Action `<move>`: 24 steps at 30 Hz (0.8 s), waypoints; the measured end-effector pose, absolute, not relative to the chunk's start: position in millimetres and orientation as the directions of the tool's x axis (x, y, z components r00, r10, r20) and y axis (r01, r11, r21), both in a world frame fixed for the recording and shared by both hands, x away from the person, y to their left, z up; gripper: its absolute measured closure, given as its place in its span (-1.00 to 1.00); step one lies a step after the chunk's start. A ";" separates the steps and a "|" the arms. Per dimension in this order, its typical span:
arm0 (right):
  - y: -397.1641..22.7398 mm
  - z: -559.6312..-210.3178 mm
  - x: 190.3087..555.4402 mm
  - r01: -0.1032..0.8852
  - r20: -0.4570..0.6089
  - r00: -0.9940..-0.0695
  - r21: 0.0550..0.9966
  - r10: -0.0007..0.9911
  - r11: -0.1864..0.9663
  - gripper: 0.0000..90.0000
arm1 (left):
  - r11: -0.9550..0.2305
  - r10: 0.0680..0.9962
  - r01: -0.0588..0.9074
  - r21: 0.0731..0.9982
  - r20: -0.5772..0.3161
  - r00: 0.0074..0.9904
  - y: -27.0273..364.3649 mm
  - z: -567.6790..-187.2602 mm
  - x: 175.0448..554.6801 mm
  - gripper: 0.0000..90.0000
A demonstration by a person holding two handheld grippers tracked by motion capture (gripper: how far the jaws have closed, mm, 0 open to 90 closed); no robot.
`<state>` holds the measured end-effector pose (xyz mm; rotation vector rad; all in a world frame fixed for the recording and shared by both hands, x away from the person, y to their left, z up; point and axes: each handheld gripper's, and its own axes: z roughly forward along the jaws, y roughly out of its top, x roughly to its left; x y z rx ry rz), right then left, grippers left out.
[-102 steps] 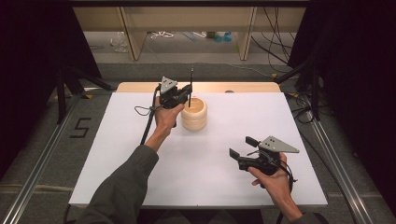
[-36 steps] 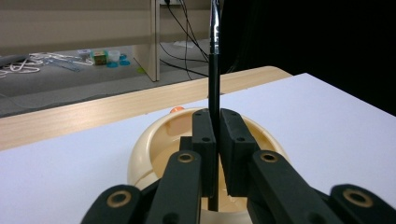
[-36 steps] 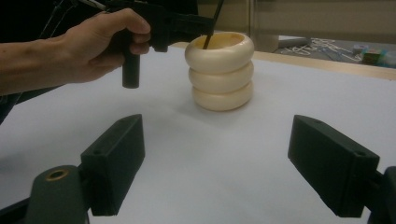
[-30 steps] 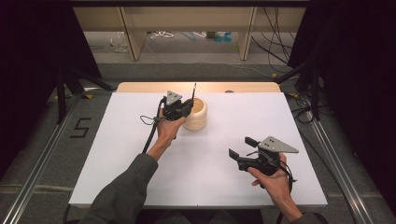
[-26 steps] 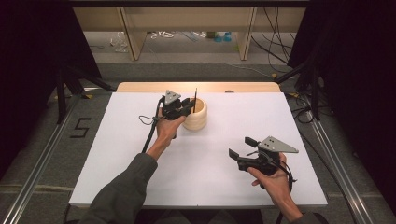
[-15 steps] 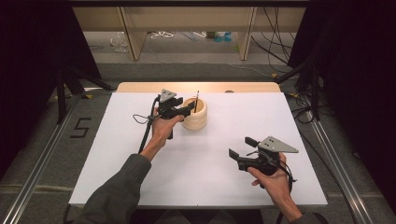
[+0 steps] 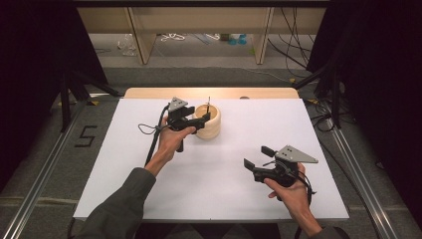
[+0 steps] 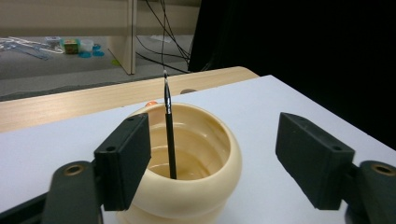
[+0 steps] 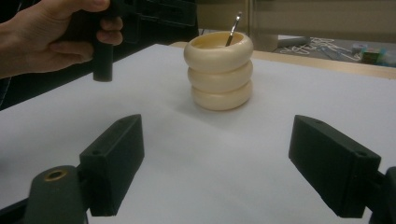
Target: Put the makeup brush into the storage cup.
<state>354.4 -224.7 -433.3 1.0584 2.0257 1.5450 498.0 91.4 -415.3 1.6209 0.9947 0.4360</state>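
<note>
A cream-coloured pot with three rounded rings is sitting on the white surface, toward the far middle part of it. A thin black brush is standing inside the pot, its lower end resting on the pot's floor and its pale tip sticking up above the rim, leaning slightly.

The left hand-held gripper is hovering just beside the pot on its left, held by the person's left hand. In the left gripper view its jaws are standing wide apart, released, with nothing between them except the pot and the brush farther ahead; the left jaw is overlapping the pot's near rim in that view, and I cannot tell whether it is touching. The brush is standing free, apart from both jaws.

The right hand-held gripper is being held by the right hand near the right front part of the surface, well apart from the pot. In the right gripper view its jaws are also spread wide, released, grasping nothing, and pointing toward the pot, with the brush leaning against the pot's far rim. The left hand is showing at the upper left of that view, wrapped around the black handle of its gripper.

A grey floor with a painted numeral is lying to the left of the surface.
</note>
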 end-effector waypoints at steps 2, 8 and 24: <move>-224.5 -433.3 354.3 0.335 0.144 -0.643 0.936 0.752 0.107 -0.58 | -0.028 0.780 0.364 0.931 -0.207 0.590 91.2 -413.5 493.9 -0.49; -224.6 -433.2 354.3 0.336 0.142 -0.643 0.935 0.753 0.111 -0.58 | -0.037 0.780 0.351 0.936 -0.192 0.595 93.7 -410.4 488.5 -0.58; -224.5 -432.9 353.5 0.342 0.150 -0.641 0.934 0.753 0.106 -0.58 | -0.043 0.769 0.344 0.938 -0.188 0.610 102.9 -411.0 472.9 -0.66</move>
